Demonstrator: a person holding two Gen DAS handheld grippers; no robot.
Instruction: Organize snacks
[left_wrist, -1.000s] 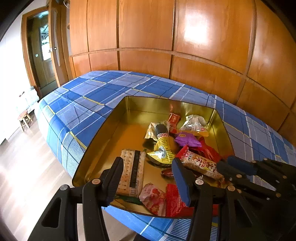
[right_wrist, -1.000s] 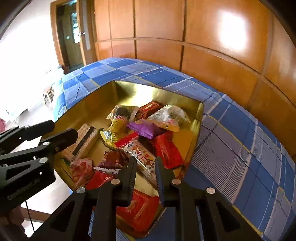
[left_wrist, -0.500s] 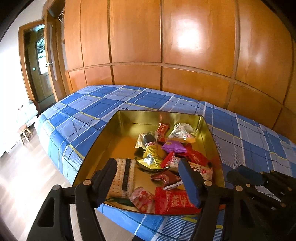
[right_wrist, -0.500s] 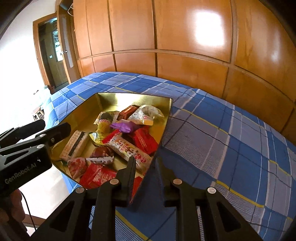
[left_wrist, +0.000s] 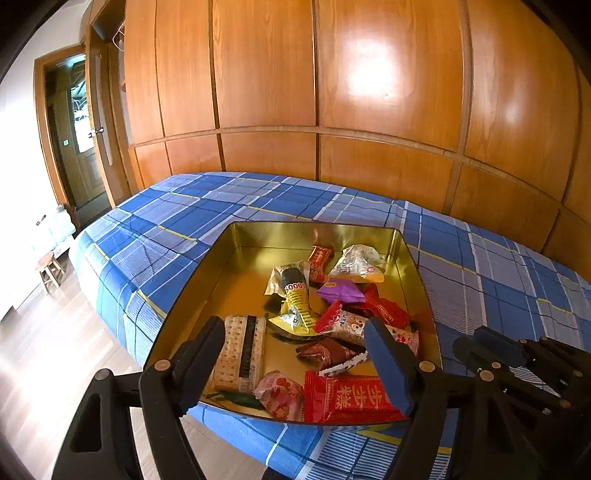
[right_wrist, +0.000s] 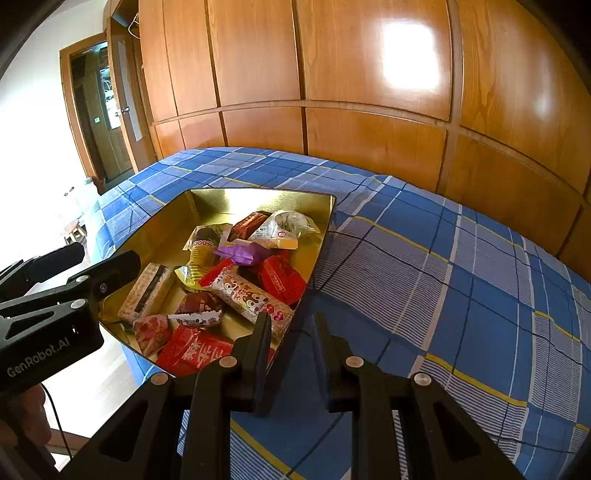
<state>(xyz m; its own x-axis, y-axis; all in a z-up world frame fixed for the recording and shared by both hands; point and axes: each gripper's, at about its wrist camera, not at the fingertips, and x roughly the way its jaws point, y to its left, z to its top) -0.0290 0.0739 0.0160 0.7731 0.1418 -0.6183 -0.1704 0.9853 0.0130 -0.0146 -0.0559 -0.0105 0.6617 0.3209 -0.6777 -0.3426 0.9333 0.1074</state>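
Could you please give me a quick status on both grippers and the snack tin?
Left gripper open, just widened, nothing held. Right gripper shut, empty. Snacks inside gold tin. Nothing in the way.

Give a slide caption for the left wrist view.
Open left gripper hovers above gold tin of wrapped snacks.

The left gripper (left_wrist: 295, 354) points forward and down, its jaws spread wide — they have just been opening, and no pad presses on anything. The right gripper (right_wrist: 290, 334) also tilts downward, its jaws drawn near together with only a narrow gap and nothing gripped between them. Seen from the right wrist, the left gripper (right_wrist: 92, 262) sits off to the left, and a bare hand (right_wrist: 22, 417) shows below its black body — only partly in view.
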